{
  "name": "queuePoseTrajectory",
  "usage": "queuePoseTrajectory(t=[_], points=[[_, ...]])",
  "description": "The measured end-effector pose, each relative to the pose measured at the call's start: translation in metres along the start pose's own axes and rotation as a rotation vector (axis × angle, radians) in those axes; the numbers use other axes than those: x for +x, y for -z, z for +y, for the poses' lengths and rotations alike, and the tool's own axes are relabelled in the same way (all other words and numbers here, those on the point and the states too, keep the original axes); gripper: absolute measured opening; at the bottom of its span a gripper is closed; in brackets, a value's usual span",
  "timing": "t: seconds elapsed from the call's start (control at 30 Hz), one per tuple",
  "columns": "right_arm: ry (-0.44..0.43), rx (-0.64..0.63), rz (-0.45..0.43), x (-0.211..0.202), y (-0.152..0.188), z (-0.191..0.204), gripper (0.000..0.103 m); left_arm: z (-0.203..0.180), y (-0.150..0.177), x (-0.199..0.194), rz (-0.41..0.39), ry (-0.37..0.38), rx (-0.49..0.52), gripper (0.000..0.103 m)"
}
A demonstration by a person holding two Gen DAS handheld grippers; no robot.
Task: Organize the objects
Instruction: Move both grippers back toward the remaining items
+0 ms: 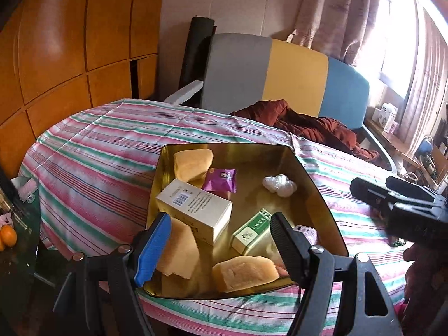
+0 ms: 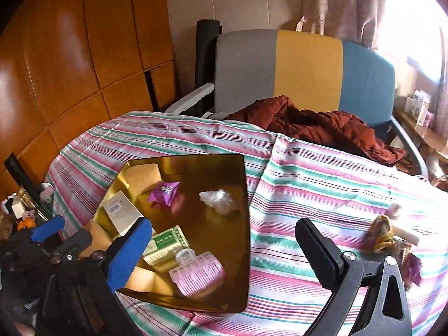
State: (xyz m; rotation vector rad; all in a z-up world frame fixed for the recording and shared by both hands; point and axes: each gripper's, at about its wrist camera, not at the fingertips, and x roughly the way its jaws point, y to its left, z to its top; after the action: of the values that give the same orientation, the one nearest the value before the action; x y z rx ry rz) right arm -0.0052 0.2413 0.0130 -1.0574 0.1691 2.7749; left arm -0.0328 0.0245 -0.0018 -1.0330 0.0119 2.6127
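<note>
Both claws stand apart and grip nothing. Left gripper [image 1: 221,240] hangs above the near end of the gold tray [image 1: 316,184], its blue pad [image 1: 152,249] and black pad on either side of the sponge pieces, touching none that I can see. Right gripper [image 2: 224,246] is spread wide over the tray's right edge and the striped cloth [image 2: 322,168], with nothing between the jaws.

Judging by the tray, most of the sorting looks done: it holds 3 or so yellow sponge blocks [image 1: 243,273], a cream box [image 1: 196,210], a green box [image 2: 165,243], a purple sachet [image 2: 163,191], a crumpled white wrapper [image 2: 218,201] and a pink hair roller [image 2: 198,275] at 6 o'clock. Left over, well apart from the tray at 3 o'clock in the right wrist view, is a small heap of loose bits [image 2: 386,235]: wrappers, a pale stick, something purple; too blurred to name.

Each gripper tilts down toward the table. In the left wrist view the right one sits at 3 o'clock, a hand [image 1: 420,274] beneath it.
</note>
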Motion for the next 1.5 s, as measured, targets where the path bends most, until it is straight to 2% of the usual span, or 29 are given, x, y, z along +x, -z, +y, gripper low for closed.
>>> queuePoseTrajectory(t=[0.53,0.87,1.03,1.23,1.33,1.5], points=[[0.05,0.044,0.009,-0.003,0.018,-0.023,0.103,0.0,-0.001,0.007,0.029,0.047,-0.028,0.073],[0.06,0.09,0.032,-0.002,0.031,-0.045,0.103,-0.017,-0.011,0.004,0.0,0.112,0.015,0.076],[0.1,0.168,0.05,-0.007,0.038,-0.084,0.103,-0.036,-0.019,0.006,0.004,0.157,0.057,0.078],[0.181,0.284,0.075,-0.02,0.048,-0.156,0.103,-0.072,-0.031,0.011,0.019,0.23,0.127,0.078],[0.25,0.317,0.058,-0.033,0.045,-0.196,0.103,-0.093,-0.037,0.016,0.048,0.268,0.149,0.078],[0.358,0.357,0.004,-0.05,0.033,-0.262,0.103,-0.136,-0.044,0.017,0.038,0.337,0.207,0.078]])
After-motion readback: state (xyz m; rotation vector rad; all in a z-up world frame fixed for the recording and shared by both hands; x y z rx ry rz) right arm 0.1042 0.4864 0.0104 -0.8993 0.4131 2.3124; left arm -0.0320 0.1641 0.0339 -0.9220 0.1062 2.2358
